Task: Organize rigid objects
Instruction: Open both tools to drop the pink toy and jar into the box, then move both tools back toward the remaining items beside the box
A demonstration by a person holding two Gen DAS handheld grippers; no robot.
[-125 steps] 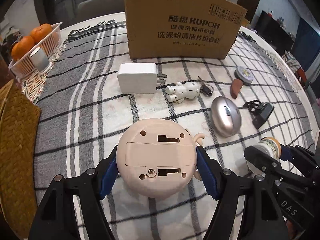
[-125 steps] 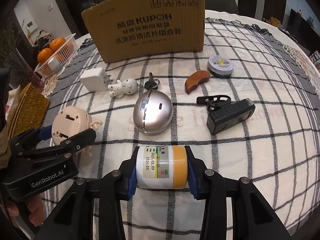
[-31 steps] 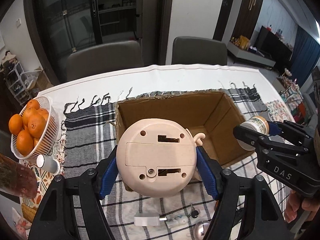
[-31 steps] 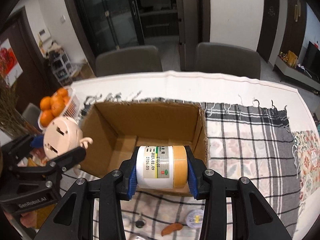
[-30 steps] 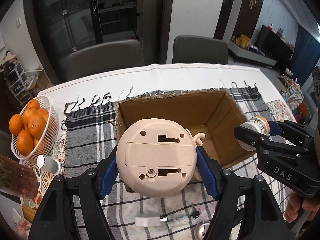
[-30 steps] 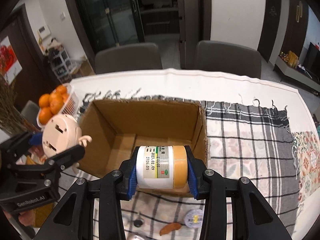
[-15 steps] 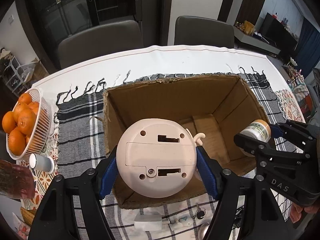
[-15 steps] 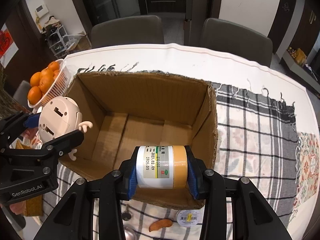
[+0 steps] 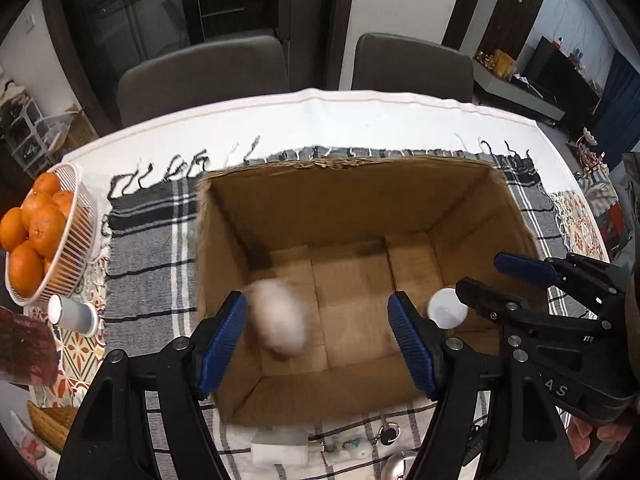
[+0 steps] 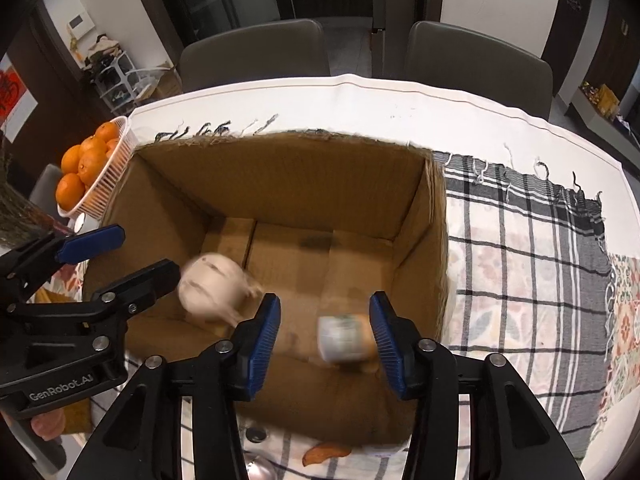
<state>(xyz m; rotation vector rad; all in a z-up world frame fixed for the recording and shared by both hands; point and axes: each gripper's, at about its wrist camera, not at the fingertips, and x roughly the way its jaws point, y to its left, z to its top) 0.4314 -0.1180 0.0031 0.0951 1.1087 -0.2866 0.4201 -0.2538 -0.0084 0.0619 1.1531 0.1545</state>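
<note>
An open cardboard box (image 9: 344, 200) (image 10: 280, 172) stands on the checked tablecloth. My left gripper (image 9: 316, 336) is open above the box's near left part. The round beige toy (image 9: 280, 320) is blurred in the air inside the box, free of the fingers; it also shows in the right wrist view (image 10: 212, 290). My right gripper (image 10: 324, 336) is open above the box's near right part. The white and orange pill bottle (image 10: 344, 340) is blurred, loose inside the box; it also shows in the left wrist view (image 9: 447, 307).
A white basket of oranges (image 9: 40, 236) and a small cup (image 9: 72, 314) sit left of the box. A white charger (image 9: 280, 448), a key (image 9: 386, 434) and a silver mouse (image 9: 396, 466) lie in front of the box. Two chairs (image 10: 256, 52) stand beyond the table.
Both grippers have opened over the box. The beige toy and the pill bottle have left the fingers and drop into the box. Both grippers moved slightly forward over it.
</note>
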